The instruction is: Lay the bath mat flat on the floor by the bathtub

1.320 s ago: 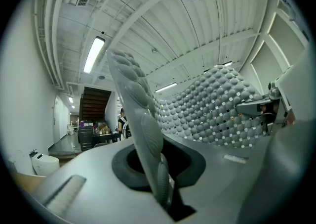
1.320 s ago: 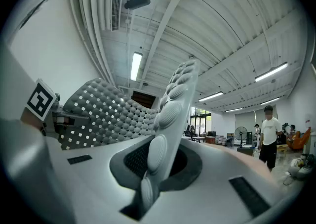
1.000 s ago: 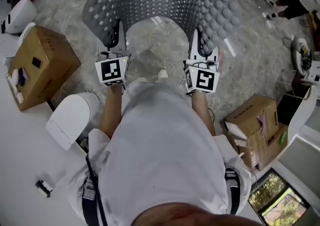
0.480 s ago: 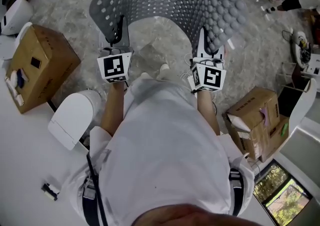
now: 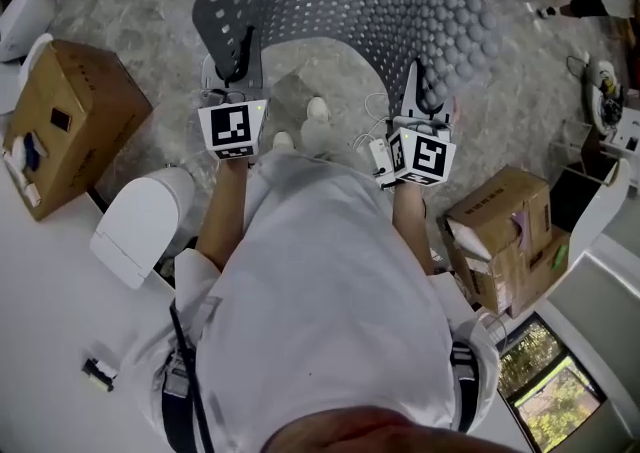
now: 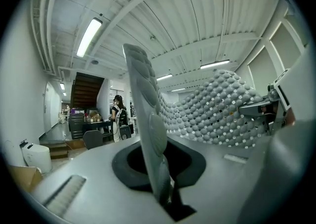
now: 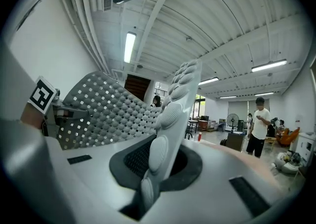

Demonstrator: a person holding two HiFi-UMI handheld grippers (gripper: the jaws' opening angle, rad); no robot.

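My left claw and right claw each pinch an edge of the gray bath mat, which is up in the air and bent over the floor, so one edge may slip out and the mat may land folded.

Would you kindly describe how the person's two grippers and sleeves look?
The left gripper and right gripper each have dark jaws, a pale grey body and a white cube printed with black square markers. Thin white cables loop beside the right one. The person wears a white short-sleeved shirt.
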